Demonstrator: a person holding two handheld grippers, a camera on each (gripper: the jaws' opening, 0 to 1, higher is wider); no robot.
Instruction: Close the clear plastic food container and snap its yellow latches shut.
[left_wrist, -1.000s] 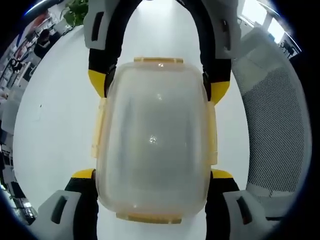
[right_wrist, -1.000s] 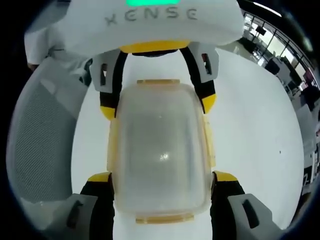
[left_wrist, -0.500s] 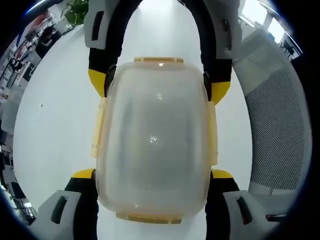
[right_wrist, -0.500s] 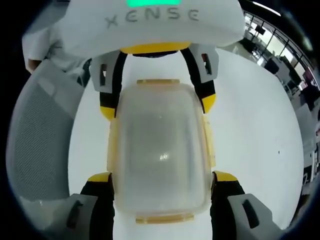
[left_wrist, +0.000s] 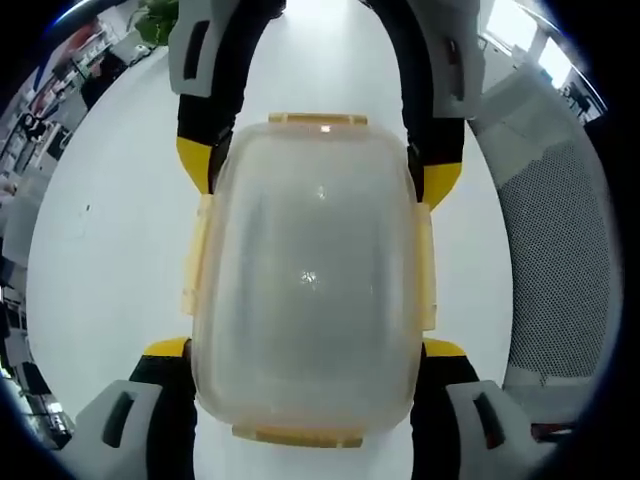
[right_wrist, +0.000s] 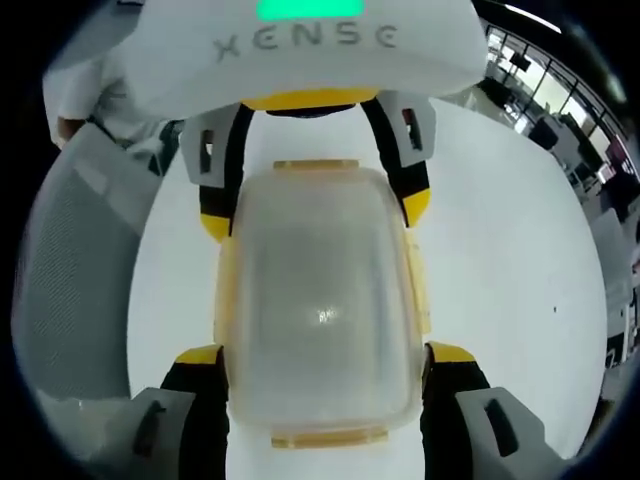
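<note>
The clear plastic food container (left_wrist: 305, 280) has its lid on and hangs over the white table (left_wrist: 110, 260), held between both grippers. Yellow latches show at its ends (left_wrist: 317, 121) and along its long sides (left_wrist: 427, 270). My left gripper (left_wrist: 305, 350) is shut on the near end, its yellow-tipped fingers (left_wrist: 165, 349) pressed to the sides. The right gripper (left_wrist: 318, 170) clamps the far end. In the right gripper view the same container (right_wrist: 320, 300) sits between my right gripper (right_wrist: 325, 355) and the left gripper (right_wrist: 315, 210) opposite.
A grey mesh chair (left_wrist: 560, 260) stands beside the table, also seen as the chair (right_wrist: 70, 280) in the right gripper view. A person's white sleeve (right_wrist: 85, 90) shows behind it. Office furniture lies beyond the table's far edge (right_wrist: 600, 150).
The container and both grips are the same. Only the background has shifted a little, from a slight move of the cameras.
</note>
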